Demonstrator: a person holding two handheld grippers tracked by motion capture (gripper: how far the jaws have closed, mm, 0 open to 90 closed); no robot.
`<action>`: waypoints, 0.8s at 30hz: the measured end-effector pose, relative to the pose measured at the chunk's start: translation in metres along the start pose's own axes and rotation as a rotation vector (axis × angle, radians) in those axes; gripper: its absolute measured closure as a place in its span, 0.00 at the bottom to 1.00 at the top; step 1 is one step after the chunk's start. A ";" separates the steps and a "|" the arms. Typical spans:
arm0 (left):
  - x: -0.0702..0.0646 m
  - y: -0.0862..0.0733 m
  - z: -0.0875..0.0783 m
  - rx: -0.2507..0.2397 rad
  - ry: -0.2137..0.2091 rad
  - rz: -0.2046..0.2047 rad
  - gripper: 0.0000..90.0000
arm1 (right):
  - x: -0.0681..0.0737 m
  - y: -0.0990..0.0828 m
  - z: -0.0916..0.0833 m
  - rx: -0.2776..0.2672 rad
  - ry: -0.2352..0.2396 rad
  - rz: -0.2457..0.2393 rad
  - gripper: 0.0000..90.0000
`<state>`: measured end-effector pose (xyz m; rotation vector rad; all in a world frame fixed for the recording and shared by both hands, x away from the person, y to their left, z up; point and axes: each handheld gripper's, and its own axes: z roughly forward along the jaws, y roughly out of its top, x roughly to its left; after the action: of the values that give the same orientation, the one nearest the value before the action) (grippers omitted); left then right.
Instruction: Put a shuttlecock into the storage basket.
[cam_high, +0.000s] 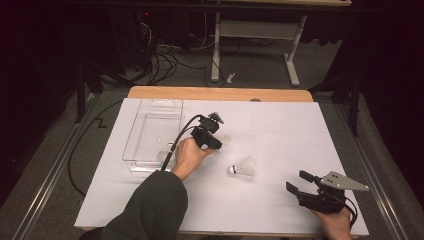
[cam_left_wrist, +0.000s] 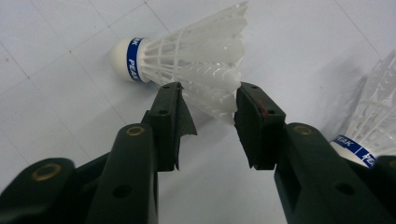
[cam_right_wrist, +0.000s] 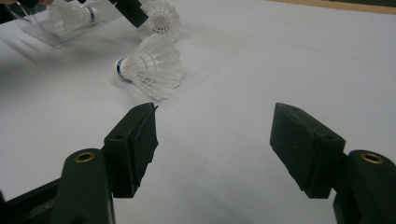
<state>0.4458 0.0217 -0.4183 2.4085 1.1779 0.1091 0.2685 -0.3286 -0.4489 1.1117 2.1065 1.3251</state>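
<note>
White plastic shuttlecock lying on tabletop, skirt wedged between left gripper fingers, cork toward ten o'clock, long axis slanting across the gap. Fingers half closed, not yet pinching. Right gripper open, idle, well apart.

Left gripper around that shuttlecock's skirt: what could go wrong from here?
1. The left gripper straddles the shuttlecock at the flared feather end, which may crush or slip out.
2. A second shuttlecock lies close beside the right-hand jaw and could get knocked.
</note>
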 end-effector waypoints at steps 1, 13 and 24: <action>0.001 0.000 0.000 0.002 -0.001 -0.001 0.71 | 0.000 0.000 0.000 0.000 0.000 -0.001 0.36; 0.002 0.000 0.000 0.008 0.007 -0.010 0.82 | 0.000 0.000 0.000 -0.001 0.003 0.000 0.36; 0.003 -0.001 -0.002 0.006 0.031 -0.005 0.98 | 0.000 0.000 0.000 -0.003 0.003 -0.001 0.36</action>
<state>0.4465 0.0254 -0.4170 2.4169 1.1995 0.1421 0.2685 -0.3285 -0.4489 1.1081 2.1066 1.3295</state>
